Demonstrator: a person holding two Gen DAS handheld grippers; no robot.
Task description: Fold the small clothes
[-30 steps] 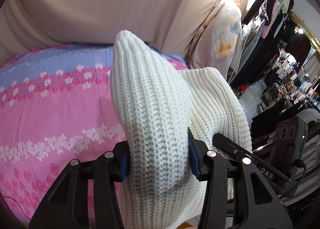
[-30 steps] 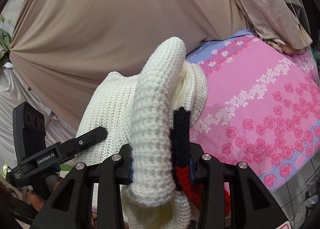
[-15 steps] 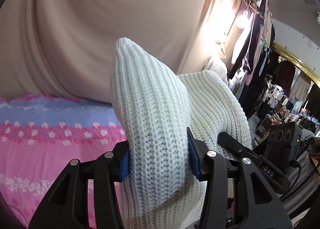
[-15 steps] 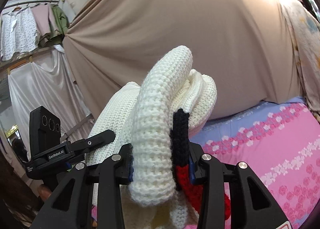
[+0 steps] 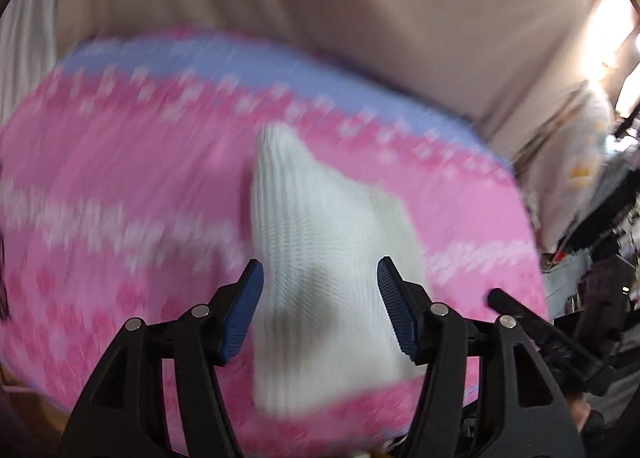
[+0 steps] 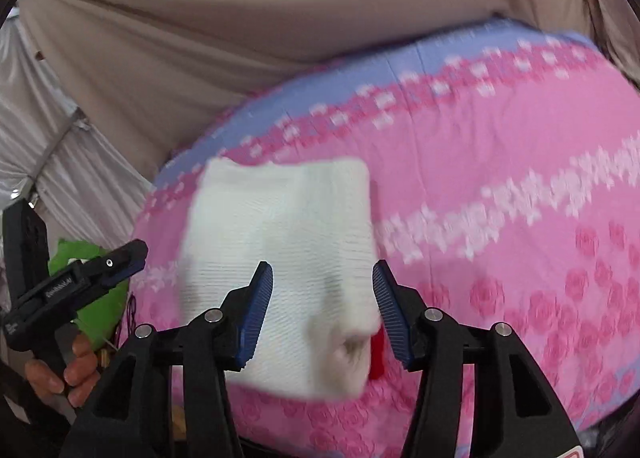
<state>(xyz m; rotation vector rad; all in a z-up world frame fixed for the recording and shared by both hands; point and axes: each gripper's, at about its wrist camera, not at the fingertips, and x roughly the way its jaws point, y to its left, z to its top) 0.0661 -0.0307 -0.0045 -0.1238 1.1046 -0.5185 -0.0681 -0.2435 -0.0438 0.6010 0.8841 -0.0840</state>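
1. White knit garment (image 6: 280, 258) lies on pink floral bedspread (image 6: 500, 185).
2. Left gripper (image 5: 320, 310) and right gripper (image 6: 322, 308): jaws spread wide, holding nothing.
3. Advice: square the edges, press the fold flat before withdrawing.

White knit on a pink flowered sheet

The sweater (image 5: 320, 258) is ribbed white knit, with a red strip at its lower right edge in the right wrist view. The sheet (image 6: 520, 177) is pink with white and rose flower bands and a lilac-blue upper border. The curtain (image 6: 240, 17) above is plain beige. Both grippers (image 5: 320, 306) (image 6: 322, 306) are black with blue pads.
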